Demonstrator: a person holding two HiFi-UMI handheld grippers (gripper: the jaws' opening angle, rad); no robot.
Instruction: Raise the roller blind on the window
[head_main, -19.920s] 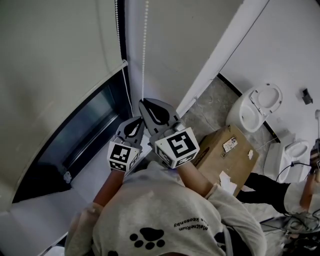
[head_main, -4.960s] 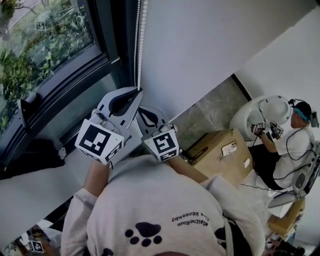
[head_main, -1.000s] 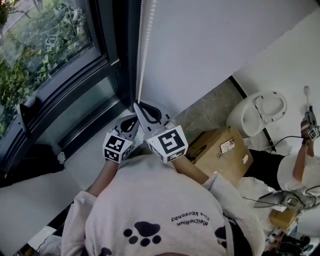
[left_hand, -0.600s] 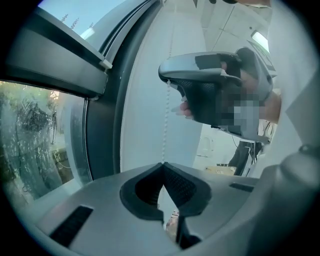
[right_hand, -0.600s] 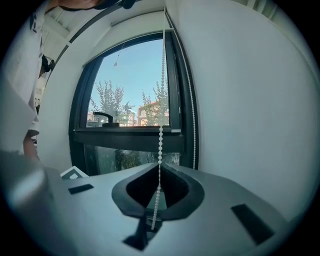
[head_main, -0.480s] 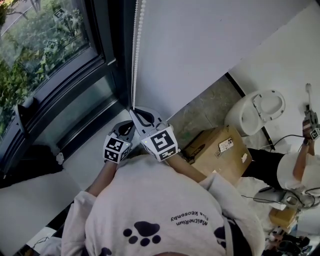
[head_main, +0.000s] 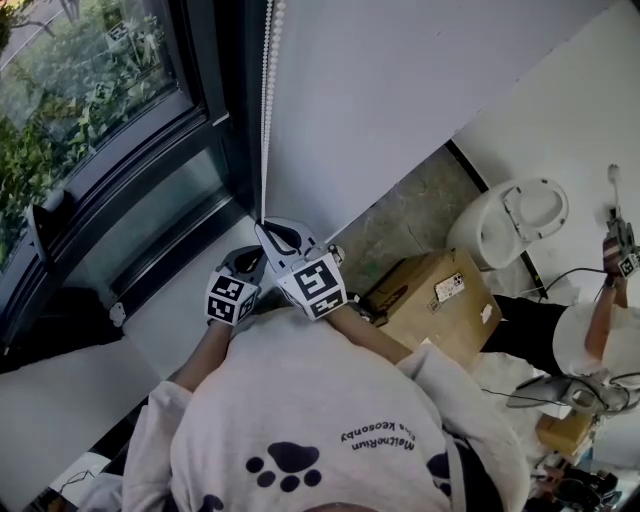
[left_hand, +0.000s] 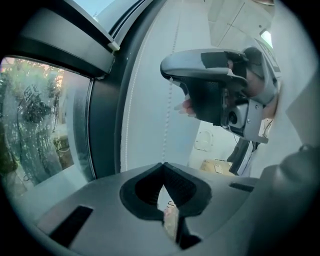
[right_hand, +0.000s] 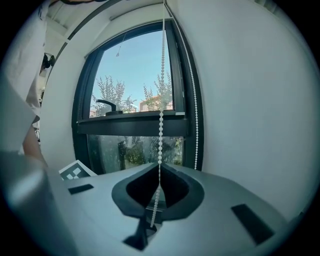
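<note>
Right tongs (right_hand: 160, 170) pinch the bead chain (right_hand: 161, 100) beside the bare window (right_hand: 135, 90); left tongs (left_hand: 162, 167) apparently pinch it lower. Roller blind out of view above. Risk: beads slipping, or a skewed pull jamming the chain.

1. A brown cardboard box (head_main: 435, 305) with a white label lay on the grey marbled stone floor (head_main: 400, 215).
2. A white ceramic toilet (head_main: 510, 225), lid up, stood just beyond the box, against the wall.
3. A plain white wall (head_main: 400, 70) met the floor along a black skirting strip (head_main: 470, 170).
4. A second person in a white top (head_main: 590, 340) was at the right edge, one arm raised.
5. Green leafy trees (head_main: 70, 90) stood outdoors, upper left.
</note>
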